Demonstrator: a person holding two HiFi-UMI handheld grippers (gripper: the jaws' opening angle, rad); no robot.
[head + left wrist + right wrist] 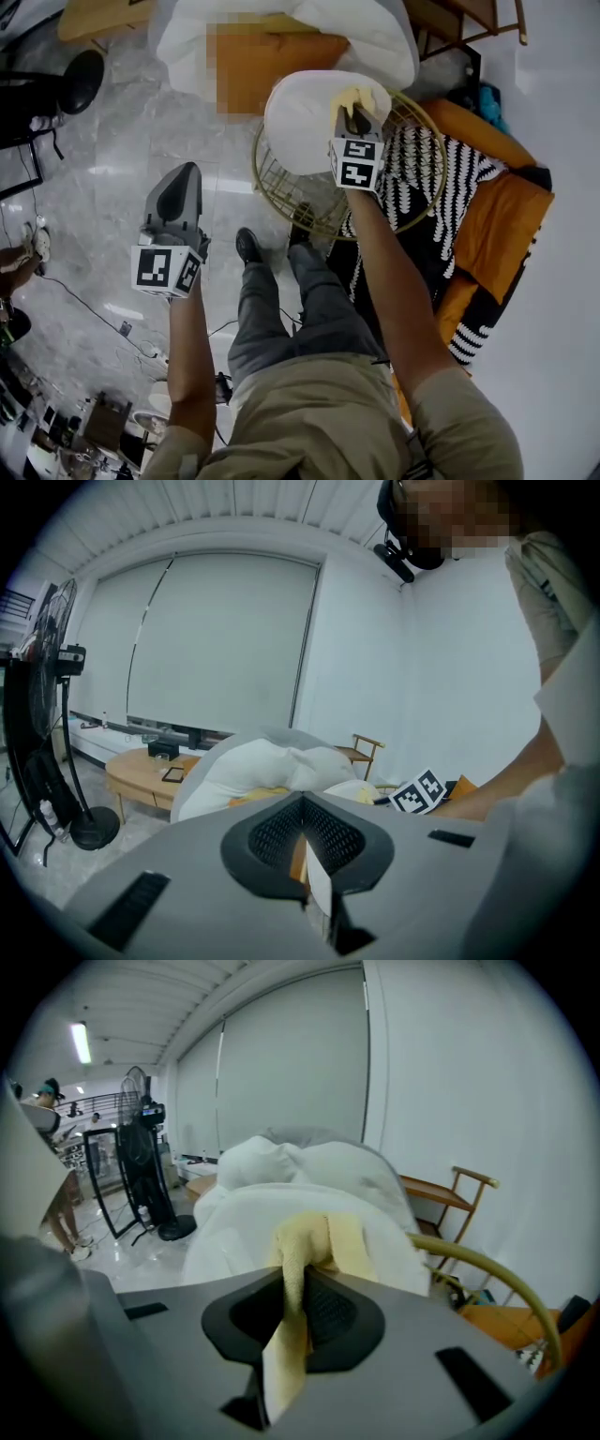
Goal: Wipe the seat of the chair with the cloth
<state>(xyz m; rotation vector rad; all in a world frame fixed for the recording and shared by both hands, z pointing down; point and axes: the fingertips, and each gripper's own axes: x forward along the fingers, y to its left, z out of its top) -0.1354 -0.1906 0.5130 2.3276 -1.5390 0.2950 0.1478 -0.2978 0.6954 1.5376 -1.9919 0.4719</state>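
Cloth, pale yellow, is sitting clamped in your right gripper. The jaws are pressing together on a bunched fold of it, with one tail trailing back down the slot toward the camera and the rest spreading forward past the tips. You are holding that gripper out over the chair, a round one with a gold wire frame. The front end of the cloth is lying against the white seat cushion, near its far edge in the head view. The cushion is filling the top of the wire frame, and the curved gold rim is showing to the right of the jaws in the right gripper view.

Your left gripper is hanging well apart from the chair, out to the left over the pale marble floor, with its tip pointing away from you. Its jaws are standing closed to a thin slit, and nothing is sitting between them.

Your dark shoes are standing just beside the chair's base. A black-and-white patterned throw is lying to the right of the chair, draped over orange cushions; you cannot tell whether it is touching the frame. Beyond the chair, a big white padded seat is sitting on the floor.
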